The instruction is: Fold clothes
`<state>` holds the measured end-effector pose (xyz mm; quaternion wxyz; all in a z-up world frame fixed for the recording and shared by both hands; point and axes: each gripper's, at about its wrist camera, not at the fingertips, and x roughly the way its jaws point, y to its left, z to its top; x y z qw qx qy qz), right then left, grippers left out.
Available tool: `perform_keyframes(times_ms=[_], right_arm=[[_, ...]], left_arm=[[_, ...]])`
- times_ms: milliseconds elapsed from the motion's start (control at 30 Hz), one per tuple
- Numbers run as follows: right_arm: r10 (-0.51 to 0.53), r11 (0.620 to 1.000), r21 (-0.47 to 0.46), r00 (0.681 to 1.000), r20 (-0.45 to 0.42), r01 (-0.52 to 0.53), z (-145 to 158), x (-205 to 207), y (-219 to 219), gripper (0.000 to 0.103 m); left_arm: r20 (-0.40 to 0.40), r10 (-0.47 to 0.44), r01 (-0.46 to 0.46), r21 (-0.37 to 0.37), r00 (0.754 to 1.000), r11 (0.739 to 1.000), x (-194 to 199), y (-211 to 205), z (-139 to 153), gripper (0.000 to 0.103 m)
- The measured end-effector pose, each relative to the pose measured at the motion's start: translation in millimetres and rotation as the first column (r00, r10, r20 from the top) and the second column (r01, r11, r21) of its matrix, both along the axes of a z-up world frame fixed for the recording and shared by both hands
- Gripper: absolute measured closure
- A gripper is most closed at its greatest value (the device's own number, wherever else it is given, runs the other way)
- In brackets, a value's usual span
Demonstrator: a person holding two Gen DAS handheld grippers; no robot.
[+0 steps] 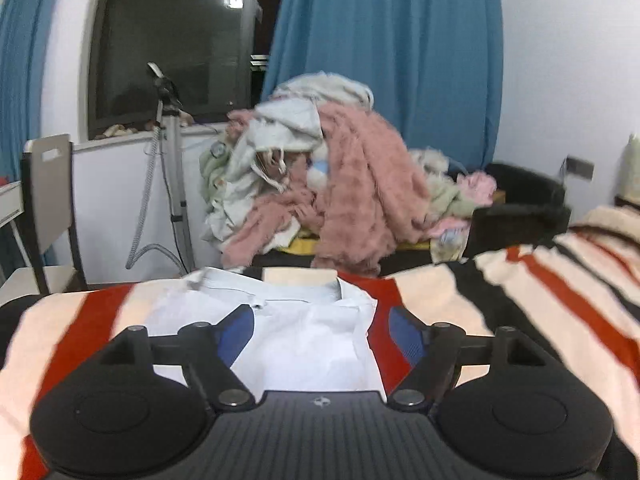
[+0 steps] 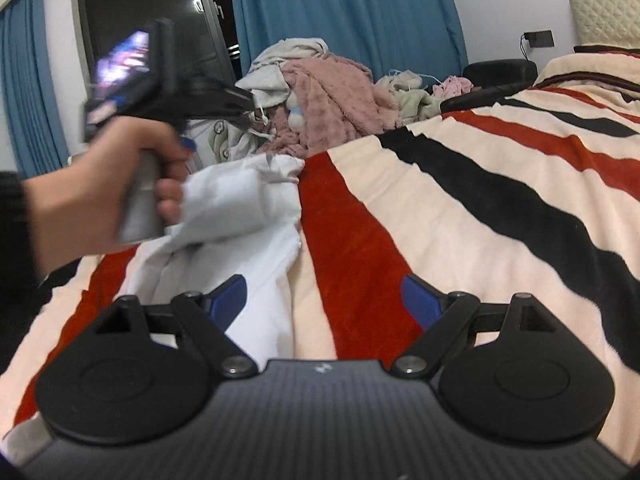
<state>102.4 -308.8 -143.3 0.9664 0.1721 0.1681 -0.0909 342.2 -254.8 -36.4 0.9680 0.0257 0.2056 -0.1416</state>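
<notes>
On the near part of the striped blanket [image 1: 460, 292] we see the white garment [image 1: 304, 332] lying partly folded. Our left gripper [image 1: 320, 334] hangs over it with jaws spread and nothing pinched. Our right gripper [image 2: 324, 304] is likewise released, above the garment's right edge and a red stripe. Beyond the far edge sits a heap of clothes [image 1: 320, 176].

We are seeing a white garment [image 1: 308, 332], a cream, red and black striped blanket [image 2: 460, 200], blue curtains [image 1: 384, 48], a pink throw [image 1: 360, 184].
</notes>
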Motion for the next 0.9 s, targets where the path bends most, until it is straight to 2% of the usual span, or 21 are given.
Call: perform_keyframes(times_ms=[133, 233, 433, 533, 733, 833, 900], right_arm=[[0.028, 1.000, 0.006, 0.999, 0.039, -0.028, 8.2, -10.9, 11.3, 0.017], [0.053, 0.998, 0.021, 0.997, 0.062, -0.054, 16.0, -23.9, 17.4, 0.017], [0.104, 0.994, 0.025, 0.988, 0.111, -0.108, 41.4, -72.6, 30.9, 0.017], [0.141, 0.990, -0.019, 0.982, 0.125, -0.139, 51.3, -92.9, 47.8, 0.017], [0.211, 0.976, -0.080, 0.971, 0.110, -0.203, 55.8, -116.0, 77.1, 0.017], [0.247, 0.968, -0.065, 0.966, 0.073, -0.242, 51.2, -115.9, 83.0, 0.018], [0.275, 0.961, -0.038, 0.961, 0.038, -0.274, 47.6, -113.5, 87.0, 0.025]], left_arm=[[0.038, -0.002, 0.002, -0.014, 0.999, 1.000, -80.6, 77.1, 41.7, 0.023], [0.056, 0.019, -0.018, -0.028, 0.998, 0.999, -147.1, 118.0, 53.9, 0.021], [0.006, 0.044, -0.044, -0.072, 0.999, 0.996, -272.9, 198.3, 44.9, 0.021], [-0.009, 0.058, -0.058, -0.075, 0.998, 0.995, -328.9, 232.0, 34.6, 0.021], [-0.060, 0.075, -0.081, -0.118, 0.995, 0.990, -395.1, 281.9, 26.1, 0.021], [-0.052, 0.088, -0.094, -0.124, 0.995, 0.988, -411.6, 298.4, 25.0, 0.021], [-0.059, 0.099, -0.107, -0.138, 0.993, 0.985, -413.9, 308.5, 27.2, 0.021]])
